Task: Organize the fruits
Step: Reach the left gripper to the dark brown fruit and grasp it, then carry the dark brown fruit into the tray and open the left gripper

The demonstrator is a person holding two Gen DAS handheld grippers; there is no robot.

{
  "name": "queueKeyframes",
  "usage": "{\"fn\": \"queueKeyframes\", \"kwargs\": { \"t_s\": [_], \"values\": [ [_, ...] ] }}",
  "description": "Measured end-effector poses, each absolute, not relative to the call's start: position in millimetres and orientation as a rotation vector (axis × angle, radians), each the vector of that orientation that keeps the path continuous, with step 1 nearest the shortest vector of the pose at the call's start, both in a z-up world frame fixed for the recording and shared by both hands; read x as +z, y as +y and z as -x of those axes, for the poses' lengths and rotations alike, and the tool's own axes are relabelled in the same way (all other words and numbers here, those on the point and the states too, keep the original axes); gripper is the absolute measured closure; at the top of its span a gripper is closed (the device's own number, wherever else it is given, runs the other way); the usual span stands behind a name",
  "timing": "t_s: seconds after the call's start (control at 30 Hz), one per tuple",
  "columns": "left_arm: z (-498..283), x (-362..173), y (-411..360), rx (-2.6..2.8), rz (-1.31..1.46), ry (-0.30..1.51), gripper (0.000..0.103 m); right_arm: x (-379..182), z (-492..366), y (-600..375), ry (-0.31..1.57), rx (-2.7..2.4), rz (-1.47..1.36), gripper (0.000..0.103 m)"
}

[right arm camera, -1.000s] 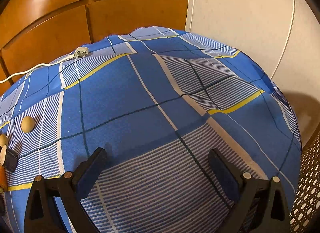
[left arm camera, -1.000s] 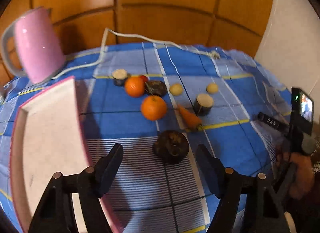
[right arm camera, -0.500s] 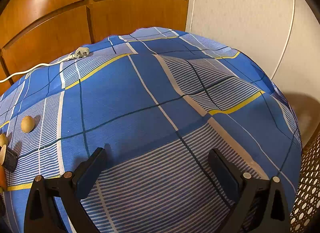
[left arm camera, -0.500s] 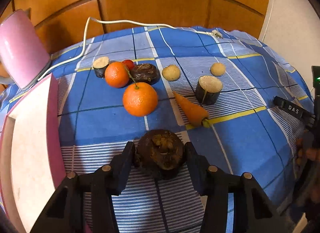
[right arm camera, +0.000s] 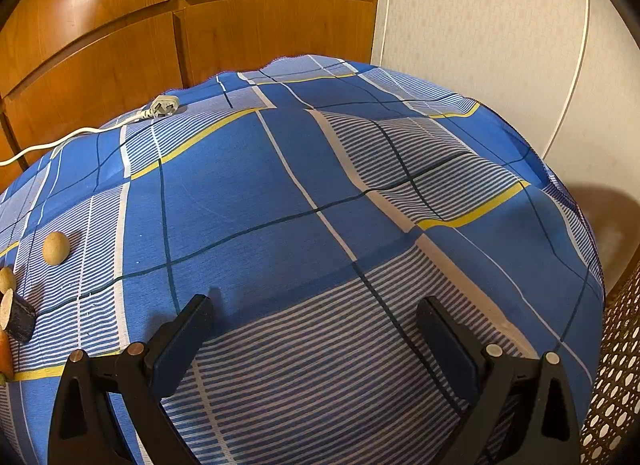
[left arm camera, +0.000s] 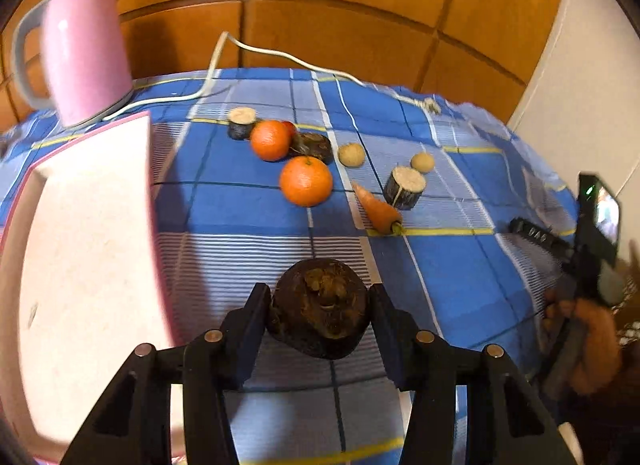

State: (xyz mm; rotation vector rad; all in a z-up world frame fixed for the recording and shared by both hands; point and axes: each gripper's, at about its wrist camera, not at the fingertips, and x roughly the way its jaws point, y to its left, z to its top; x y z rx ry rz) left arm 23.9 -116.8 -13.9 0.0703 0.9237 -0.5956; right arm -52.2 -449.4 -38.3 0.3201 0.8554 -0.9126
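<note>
Left wrist: left gripper (left arm camera: 320, 305) clamped on the dark fruit (left arm camera: 320, 307), lifted beside the empty pink tray (left arm camera: 80, 249); oranges (left arm camera: 306, 181) wait on the cloth, so sorting's barely begun. Right wrist: right gripper (right arm camera: 316, 319) spread apart, holding nothing

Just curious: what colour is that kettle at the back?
Pink, with a pale grey handle. The kettle shows best in the left wrist view.
</note>
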Motion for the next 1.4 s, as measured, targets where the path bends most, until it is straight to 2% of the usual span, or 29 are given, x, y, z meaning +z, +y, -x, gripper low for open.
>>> {"fn": "queueKeyframes", "kwargs": {
  "t_s": [0.33, 0.63, 1.0, 1.13, 1.27, 1.4],
  "values": [
    [-55.5, 27.1, -21.3, -0.393, 0.144, 0.845, 0.052, -38.0, 51.8, -449.0, 0.856, -0.913, -0.322, 0.000],
    [-120.5, 6.7, 38.5, -0.131, 0.089, 0.864, 0.052, -37.9, 51.9, -449.1, 0.855, -0.912, -0.323, 0.000],
    [-153.1, -5.7, 50.7, -0.025, 0.067, 0.872, 0.051, -38.6, 51.9, -448.1, 0.853, -0.914, -0.320, 0.000],
    [-144.8, -0.1, 50.2, -0.003, 0.069, 0.829, 0.033, -38.9, 52.0, -448.3, 0.853, -0.914, -0.320, 0.000],
    [-122.5, 7.6, 53.4, 0.031, 0.085, 0.794, 0.033, -39.1, 51.5, -448.0, 0.852, -0.914, -0.321, 0.000],
    [-90.7, 14.4, 64.5, 0.082, 0.132, 0.744, 0.024, -39.3, 51.5, -448.1, 0.852, -0.914, -0.320, 0.000]
  ]
}}
